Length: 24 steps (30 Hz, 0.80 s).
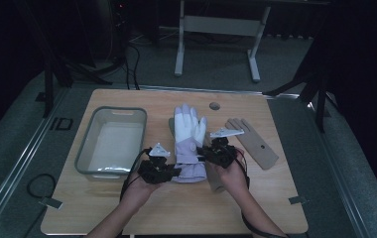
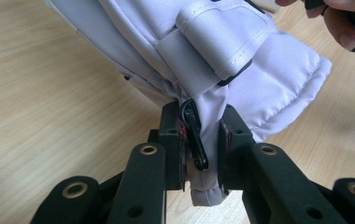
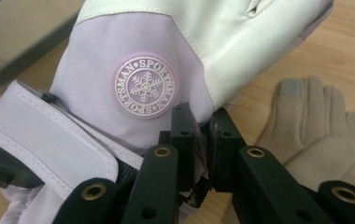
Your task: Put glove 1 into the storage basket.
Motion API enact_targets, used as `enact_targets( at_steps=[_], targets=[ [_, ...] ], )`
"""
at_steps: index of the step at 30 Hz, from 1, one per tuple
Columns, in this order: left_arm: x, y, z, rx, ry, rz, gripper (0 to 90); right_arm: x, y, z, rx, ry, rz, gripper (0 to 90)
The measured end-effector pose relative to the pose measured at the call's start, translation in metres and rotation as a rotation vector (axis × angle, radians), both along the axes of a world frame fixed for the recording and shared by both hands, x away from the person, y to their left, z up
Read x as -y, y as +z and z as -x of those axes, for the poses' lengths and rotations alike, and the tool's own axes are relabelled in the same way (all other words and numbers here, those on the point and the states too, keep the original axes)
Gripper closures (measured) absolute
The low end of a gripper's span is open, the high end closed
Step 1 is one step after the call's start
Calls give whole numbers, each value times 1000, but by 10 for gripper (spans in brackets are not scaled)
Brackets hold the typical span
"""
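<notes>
Both tongs [image 1: 174, 171] [image 1: 204, 151] pinch the ski glove's [image 1: 189, 130] cuff between them

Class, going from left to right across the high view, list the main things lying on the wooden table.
Grey rectangular plastic bin → white and lilac padded ski glove → flat beige knit glove.

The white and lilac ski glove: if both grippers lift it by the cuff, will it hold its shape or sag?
The ski glove looks padded and quilted, so it would probably sag, not collapse. The left gripper and right gripper pinch soft cuff fabric, which bunches easily. The smooth shell may slip slightly.
</notes>
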State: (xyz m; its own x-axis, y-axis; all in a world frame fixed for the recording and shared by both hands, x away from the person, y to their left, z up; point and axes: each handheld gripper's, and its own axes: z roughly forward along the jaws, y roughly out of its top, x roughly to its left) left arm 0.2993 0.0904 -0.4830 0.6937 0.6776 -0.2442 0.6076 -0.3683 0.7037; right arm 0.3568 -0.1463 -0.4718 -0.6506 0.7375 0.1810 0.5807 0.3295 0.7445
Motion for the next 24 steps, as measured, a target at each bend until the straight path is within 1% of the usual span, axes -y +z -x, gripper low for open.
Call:
enact_targets(
  at_steps=[4,5,6,9,11,12,13,15,17,18,22,23,24],
  targets=[
    [-10,10,-1,19,-6,-6,756,-8,10,-2,13,9,-8,829],
    [-10,10,-1,19,-6,-6,757,-8,10,-2,13,9,-8,829],
    [-16,14,-2,26,-8,-4,757,-14,15,-3,20,12,-14,829],
    [-26,22,-3,36,-4,-7,757,-22,22,-5,31,22,-16,829],
    [-28,23,-3,37,-3,-8,757,-28,27,-7,36,32,-16,829],
    [-35,27,-4,42,1,-9,757,-32,29,-8,37,36,-15,829],
    [-35,27,-4,42,1,-9,757,-32,29,-8,37,36,-15,829],
    [-45,31,-5,44,8,-13,757,-42,33,-11,38,45,-16,829],
    [-48,33,-5,46,10,-16,757,-50,36,-13,42,53,-13,829],
    [-56,36,-5,48,17,-15,757,-55,38,-14,47,55,-13,829],
    [-72,40,-5,48,31,-5,756,-70,43,-16,53,71,-17,829],
    [-72,40,-5,48,31,-5,756,-70,43,-16,53,71,-17,829],
    [-81,42,-5,47,36,-8,756,-80,46,-18,58,81,-12,829]
  ],
)
